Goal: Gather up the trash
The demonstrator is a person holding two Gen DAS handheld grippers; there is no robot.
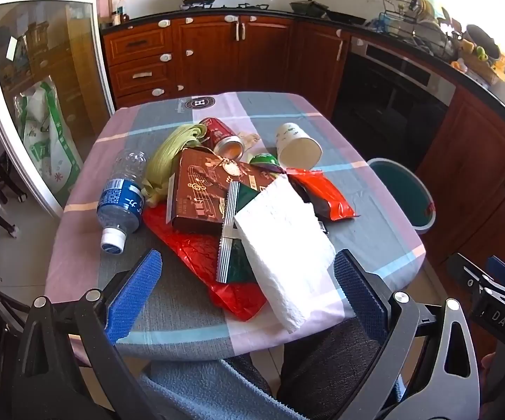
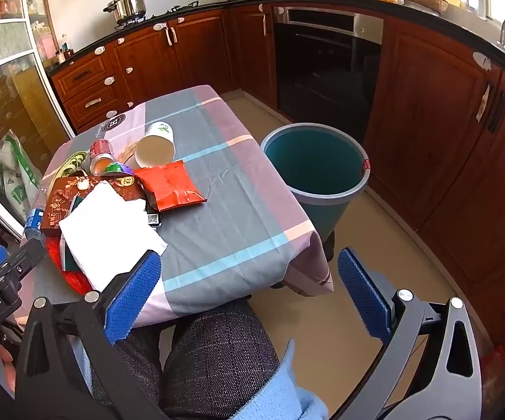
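Left gripper (image 1: 249, 290): lower part of the left wrist view, angled down over the near table edge; blue pads spread wide, nothing between them pressed.
Right gripper (image 2: 249, 294): lower part of the right wrist view, fingers spread wide and empty, hanging over the table's near corner and the floor.
Trash pile: centre of the left wrist view, on the checked tablecloth (image 1: 189, 318), just beyond the left gripper's fingertips.
White paper towel (image 1: 284, 245): nearest piece, its lower corner reaching down between the left fingers, touching neither.
Red plastic bag (image 1: 210, 262): flat under the pile, also between the left pads.
Brown box (image 1: 207, 192): on the red bag, above centre.
Water bottle (image 1: 123, 192): lying on its side, left of the pile, cap towards the camera.
Red can (image 1: 222, 136), paper cup (image 1: 298, 147): both tipped over, at the far side of the pile.
Red snack packet (image 2: 170, 185): right edge of the pile.
Bin (image 2: 315, 168): teal, on the floor right of the table, upper centre-right of the right wrist view, well beyond the right fingers.
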